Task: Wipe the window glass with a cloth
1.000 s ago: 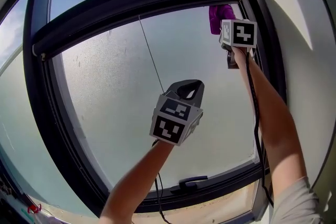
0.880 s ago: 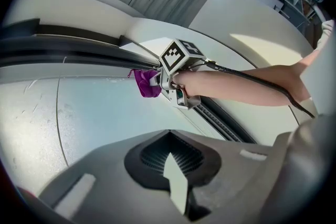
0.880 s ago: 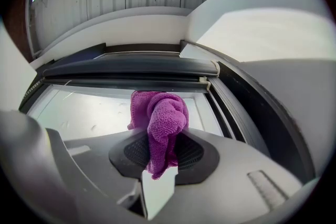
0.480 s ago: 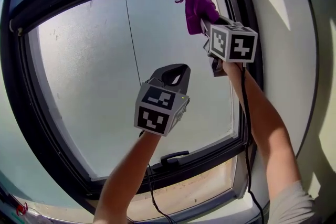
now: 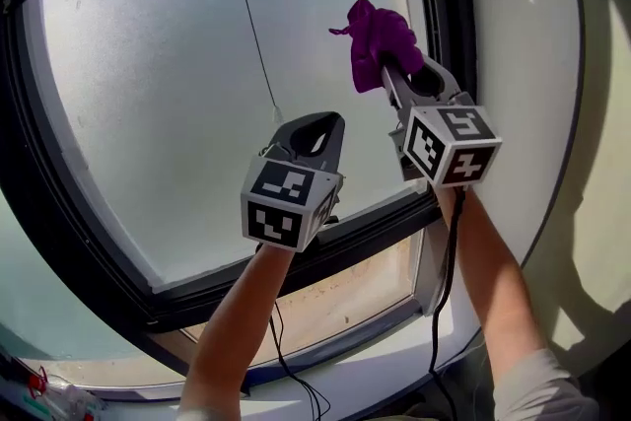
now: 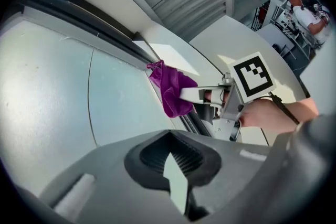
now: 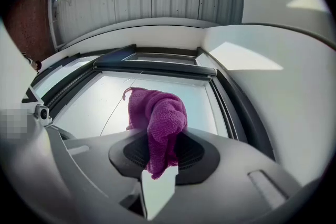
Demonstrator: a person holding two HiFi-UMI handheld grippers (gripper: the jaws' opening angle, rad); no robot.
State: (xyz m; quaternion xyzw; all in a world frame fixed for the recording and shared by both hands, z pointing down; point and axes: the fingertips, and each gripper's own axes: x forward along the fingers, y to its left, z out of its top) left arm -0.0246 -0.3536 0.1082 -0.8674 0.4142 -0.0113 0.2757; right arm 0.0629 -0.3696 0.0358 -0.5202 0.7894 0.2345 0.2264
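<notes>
A purple cloth (image 5: 378,39) stands vivid against milky grey-white window glass (image 5: 168,84) set in a black frame (image 5: 449,5). The left tool (image 5: 331,119) and right tool (image 5: 390,74) are both grey, each capped with black-and-white square markers. Their cables (image 5: 441,301) are black. The wall (image 5: 523,35) alongside is off-white, dappled with sunlight.
</notes>
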